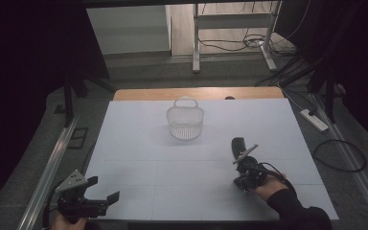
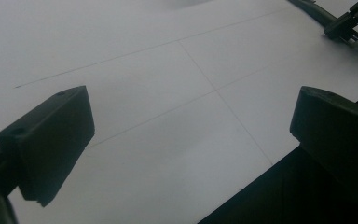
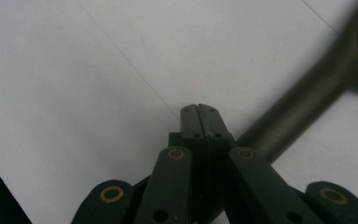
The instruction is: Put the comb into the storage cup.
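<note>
No text, label, brand, number or sign can be read anywhere on or around the white table point(image 1: 139, 143); the dim, soft pictures may be hiding small print.

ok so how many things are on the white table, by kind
basket: 1, white mesh, at the far middle of the table
gripper: 2, left gripper open at the near left corner, right gripper shut at the near right
total: 3
</note>
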The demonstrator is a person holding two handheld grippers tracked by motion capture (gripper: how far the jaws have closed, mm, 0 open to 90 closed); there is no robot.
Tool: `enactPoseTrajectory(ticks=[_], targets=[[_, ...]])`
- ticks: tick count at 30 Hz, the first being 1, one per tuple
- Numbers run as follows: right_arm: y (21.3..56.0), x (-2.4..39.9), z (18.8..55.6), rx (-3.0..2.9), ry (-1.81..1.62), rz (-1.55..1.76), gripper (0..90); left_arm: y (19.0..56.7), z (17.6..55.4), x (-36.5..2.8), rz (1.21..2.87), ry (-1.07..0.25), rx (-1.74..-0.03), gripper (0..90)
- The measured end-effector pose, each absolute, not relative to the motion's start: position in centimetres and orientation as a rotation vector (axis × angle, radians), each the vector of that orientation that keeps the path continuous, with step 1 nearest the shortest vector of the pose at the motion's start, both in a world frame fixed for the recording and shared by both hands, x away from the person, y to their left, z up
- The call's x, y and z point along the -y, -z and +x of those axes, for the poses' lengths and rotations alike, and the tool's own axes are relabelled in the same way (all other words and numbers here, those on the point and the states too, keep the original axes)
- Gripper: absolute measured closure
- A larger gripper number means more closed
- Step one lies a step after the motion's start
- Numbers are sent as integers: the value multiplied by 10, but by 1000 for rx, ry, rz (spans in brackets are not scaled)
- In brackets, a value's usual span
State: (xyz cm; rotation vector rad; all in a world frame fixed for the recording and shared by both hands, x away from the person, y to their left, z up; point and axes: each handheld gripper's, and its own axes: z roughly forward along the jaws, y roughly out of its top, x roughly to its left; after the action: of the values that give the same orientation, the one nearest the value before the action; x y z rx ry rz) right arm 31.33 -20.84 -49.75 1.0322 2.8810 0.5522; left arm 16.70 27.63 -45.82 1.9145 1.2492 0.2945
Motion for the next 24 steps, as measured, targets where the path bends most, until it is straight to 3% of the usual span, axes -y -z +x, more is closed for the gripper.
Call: enactPoseTrajectory(ticks=[24], targets=[[491, 237, 315, -2824, -585, 1102, 893, 458, 167, -276, 1913, -293, -1253, 4]])
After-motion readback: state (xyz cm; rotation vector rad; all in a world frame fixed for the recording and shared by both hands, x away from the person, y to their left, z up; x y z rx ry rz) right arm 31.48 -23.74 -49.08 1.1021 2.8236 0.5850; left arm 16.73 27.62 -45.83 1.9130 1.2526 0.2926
